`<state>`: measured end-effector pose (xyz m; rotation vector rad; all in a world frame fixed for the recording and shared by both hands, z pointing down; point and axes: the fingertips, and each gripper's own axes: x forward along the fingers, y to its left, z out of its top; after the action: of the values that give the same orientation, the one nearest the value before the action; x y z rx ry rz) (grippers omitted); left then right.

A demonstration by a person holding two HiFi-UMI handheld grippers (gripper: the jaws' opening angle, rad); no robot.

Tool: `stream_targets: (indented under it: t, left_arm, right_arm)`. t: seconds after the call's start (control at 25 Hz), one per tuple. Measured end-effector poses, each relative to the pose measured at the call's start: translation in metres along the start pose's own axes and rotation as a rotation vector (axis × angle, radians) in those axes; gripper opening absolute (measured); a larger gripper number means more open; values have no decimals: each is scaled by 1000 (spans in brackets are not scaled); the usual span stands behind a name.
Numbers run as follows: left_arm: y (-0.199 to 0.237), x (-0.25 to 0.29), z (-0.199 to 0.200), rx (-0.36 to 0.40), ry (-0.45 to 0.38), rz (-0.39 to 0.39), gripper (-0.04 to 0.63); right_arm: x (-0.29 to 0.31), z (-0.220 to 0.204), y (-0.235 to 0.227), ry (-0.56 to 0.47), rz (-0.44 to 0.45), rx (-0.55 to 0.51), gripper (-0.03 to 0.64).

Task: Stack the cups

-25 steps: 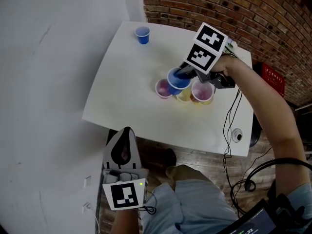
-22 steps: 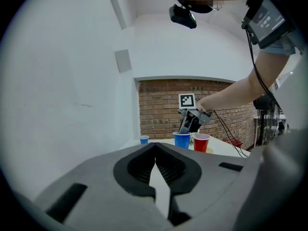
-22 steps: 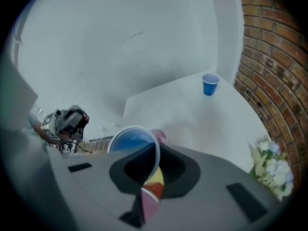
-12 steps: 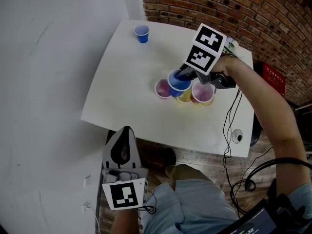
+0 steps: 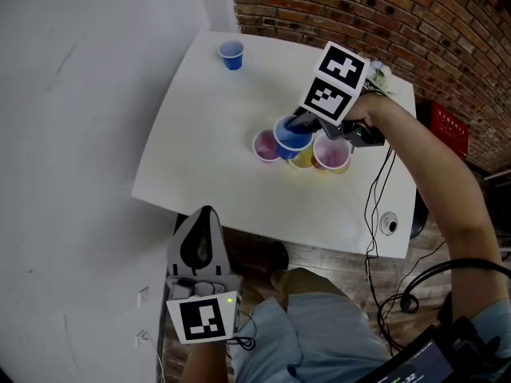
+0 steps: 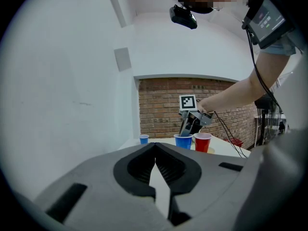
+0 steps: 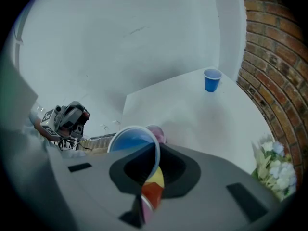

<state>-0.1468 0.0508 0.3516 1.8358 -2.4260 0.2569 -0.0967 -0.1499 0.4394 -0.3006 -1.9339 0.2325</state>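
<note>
My right gripper [image 5: 303, 123] is shut on the rim of a large blue cup [image 5: 292, 132], one jaw inside and one outside. The cup hangs in a cluster of cups on the white table [image 5: 200, 150]: a pink cup [image 5: 266, 145] to its left, a yellow cup [image 5: 303, 161] partly under it and a red cup [image 5: 331, 154] to its right. Whether the blue cup sits inside the yellow one I cannot tell. A small blue cup [image 5: 231, 54] stands alone at the far corner. My left gripper [image 5: 207, 214] is shut and holds nothing, off the table's near edge.
A brick wall [image 5: 383, 14] runs behind the table and a white wall [image 5: 72, 134] along its left. Flowers [image 7: 274, 167] lie at the table's far right corner. Cables [image 5: 375, 206] hang over the right edge, above the wooden floor.
Almost nothing differs. The right gripper and its blue cup have shifted only slightly over the cluster. The left gripper has kept still.
</note>
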Motion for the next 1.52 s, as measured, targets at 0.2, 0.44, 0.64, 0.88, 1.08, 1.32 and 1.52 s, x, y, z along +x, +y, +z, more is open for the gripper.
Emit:
stream_targets:
  t: [0.2,0.44,0.64,0.88,1.08,1.32,1.52]
  left_arm:
    - [-1,1,-1,-10,2,-4,9]
    - [0,3,0,1,-13,-3,9]
    - [0,3,-1,-4,-9,-4,9]
    - [0,4,-1,1,-15,-9,9]
    - [0,4,-1,0,-11,-8,9]
    - [-2,4,-2,-13,-3,-10,9]
    - [0,4,-1,2,-2,-7,9]
  right_arm:
    - [2,-1,-2,4,2,0,26]
    - [3,-2,-1,6,6,-7,26]
    - [4,-3,0,15,11,-13,61]
    - [4,-1,-2,7,5,-12,78]
    - [5,-5,1,24,19,-24,103]
    - [2,1,-1,-4,17,-19,144]
    - [-4,9,-4,-48,12,-7,174]
